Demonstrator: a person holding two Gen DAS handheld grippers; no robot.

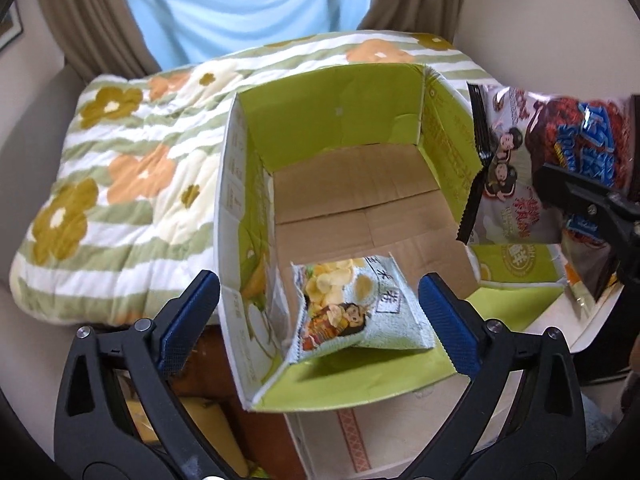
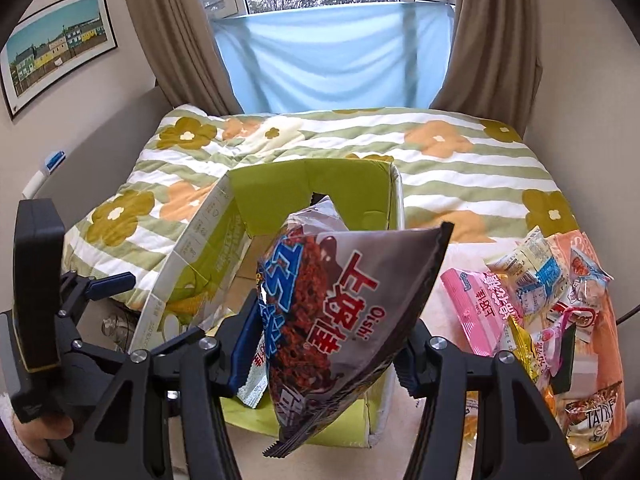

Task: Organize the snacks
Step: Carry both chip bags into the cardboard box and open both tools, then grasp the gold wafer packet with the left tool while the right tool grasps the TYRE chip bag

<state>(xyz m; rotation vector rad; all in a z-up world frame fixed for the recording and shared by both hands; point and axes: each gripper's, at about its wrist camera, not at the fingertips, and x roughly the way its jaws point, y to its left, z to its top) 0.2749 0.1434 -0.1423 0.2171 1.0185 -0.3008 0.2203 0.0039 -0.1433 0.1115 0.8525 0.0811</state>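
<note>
An open cardboard box [image 1: 328,112] with green flaps stands at the edge of the bed. A pale blue chip bag [image 1: 360,312] lies in its near left corner. My left gripper [image 1: 318,320] hovers over that bag with its blue pads wide apart, touching nothing. My right gripper [image 2: 326,360] is shut on a grey-brown Oishi snack bag [image 2: 348,320], with a white bag [image 2: 252,392] squeezed in beside it. Both hang over the box [image 2: 280,188]. In the left wrist view the held bags [image 1: 560,152] hang at the box's right rim.
A floral striped quilt [image 2: 440,160] covers the bed behind the box. A heap of several mixed snack packs [image 2: 540,300] lies to the right, with a pink pack [image 2: 472,308] nearest the box. Another cardboard carton [image 1: 360,440] sits under the box. Curtains and a window are behind.
</note>
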